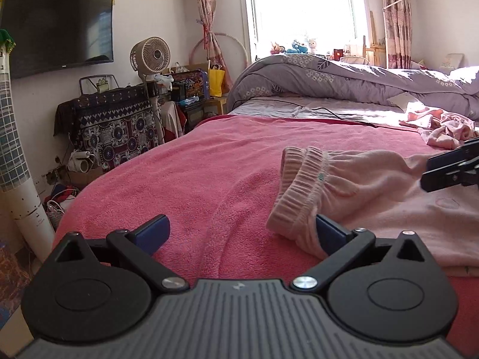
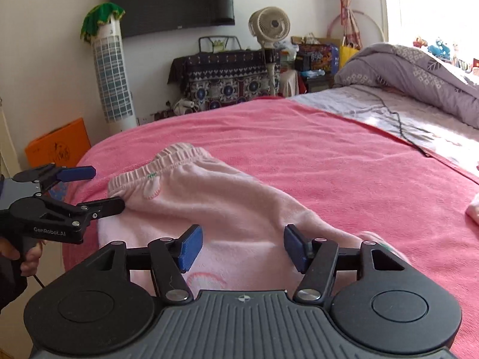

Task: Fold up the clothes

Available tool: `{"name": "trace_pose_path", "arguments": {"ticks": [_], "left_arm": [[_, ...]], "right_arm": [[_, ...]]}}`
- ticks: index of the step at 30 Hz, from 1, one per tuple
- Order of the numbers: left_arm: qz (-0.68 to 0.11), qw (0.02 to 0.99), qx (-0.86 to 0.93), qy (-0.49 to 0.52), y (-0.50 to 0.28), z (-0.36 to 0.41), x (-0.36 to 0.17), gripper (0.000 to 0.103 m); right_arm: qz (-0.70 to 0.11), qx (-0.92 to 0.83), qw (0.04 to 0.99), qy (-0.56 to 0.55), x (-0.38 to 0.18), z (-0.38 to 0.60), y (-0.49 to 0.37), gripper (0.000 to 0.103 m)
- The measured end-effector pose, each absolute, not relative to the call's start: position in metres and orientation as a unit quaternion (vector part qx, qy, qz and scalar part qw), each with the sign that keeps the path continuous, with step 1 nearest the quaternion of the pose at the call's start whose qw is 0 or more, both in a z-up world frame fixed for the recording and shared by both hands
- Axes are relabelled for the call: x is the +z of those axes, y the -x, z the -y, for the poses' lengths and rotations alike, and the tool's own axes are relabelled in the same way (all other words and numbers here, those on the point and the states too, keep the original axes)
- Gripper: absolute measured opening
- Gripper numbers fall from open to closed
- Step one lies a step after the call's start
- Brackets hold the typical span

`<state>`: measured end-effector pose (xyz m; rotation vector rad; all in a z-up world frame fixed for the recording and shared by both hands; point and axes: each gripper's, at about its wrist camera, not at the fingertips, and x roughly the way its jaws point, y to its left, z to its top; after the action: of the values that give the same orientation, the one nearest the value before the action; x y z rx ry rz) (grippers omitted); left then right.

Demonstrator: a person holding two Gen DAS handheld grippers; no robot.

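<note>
Light pink fleece trousers [image 2: 215,206] lie on a pink towel blanket [image 2: 329,155], elastic waistband [image 1: 299,185] towards the left gripper. In the left wrist view they [image 1: 374,206] lie at right. My left gripper [image 1: 242,233] is open, its right finger beside the near waistband corner; it also shows in the right wrist view [image 2: 101,188], open at the waistband's left edge. My right gripper [image 2: 241,248] is open, low over the trouser legs; it shows at the right edge of the left wrist view [image 1: 431,173].
A second crumpled pink garment [image 1: 443,128] lies further back on the bed by a grey quilt [image 1: 344,80]. A black cable [image 2: 401,125] runs across the sheet. Beyond the bed's far edge stand a fan [image 1: 151,56], a patterned covered cabinet [image 2: 227,80] and a tower heater [image 2: 112,80].
</note>
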<state>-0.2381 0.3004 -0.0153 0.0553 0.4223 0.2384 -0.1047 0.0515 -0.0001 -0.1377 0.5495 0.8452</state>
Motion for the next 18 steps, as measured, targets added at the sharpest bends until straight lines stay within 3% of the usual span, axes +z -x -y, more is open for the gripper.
{"name": "trace_pose_path", "arguments": {"ticks": [3,6,9,13,15,16,18], "left_arm": [[-0.180,0.963,0.191,-0.057,0.249,-0.302,0.006,0.103],[-0.135,0.958,0.247,-0.055,0.249,-0.308,0.034,0.100],[-0.114,0.981,0.155,0.002,0.233,-0.302,0.053,0.099],[-0.148,0.987,0.062,0.008,0.181,-0.271,0.041,0.100],[-0.199,0.977,0.074,-0.022,0.148,-0.254,0.015,0.100],[-0.222,0.970,0.093,-0.043,0.136,-0.250,0.001,0.099],[-0.238,0.963,0.118,-0.055,0.129,-0.254,-0.025,0.099]], "right_arm": [[-0.250,0.374,0.892,0.030,0.012,0.003,0.109,0.068],[-0.294,0.310,0.903,-0.039,0.023,0.047,0.078,0.068],[-0.329,0.302,0.886,-0.122,0.016,0.069,0.040,0.068],[-0.356,0.334,0.867,-0.104,-0.001,0.035,0.021,0.068],[-0.384,0.343,0.851,-0.101,-0.013,0.013,0.015,0.058],[-0.395,0.341,0.848,-0.099,-0.018,0.002,0.015,0.042],[-0.381,0.327,0.859,-0.099,-0.019,0.000,0.019,0.029]]}}
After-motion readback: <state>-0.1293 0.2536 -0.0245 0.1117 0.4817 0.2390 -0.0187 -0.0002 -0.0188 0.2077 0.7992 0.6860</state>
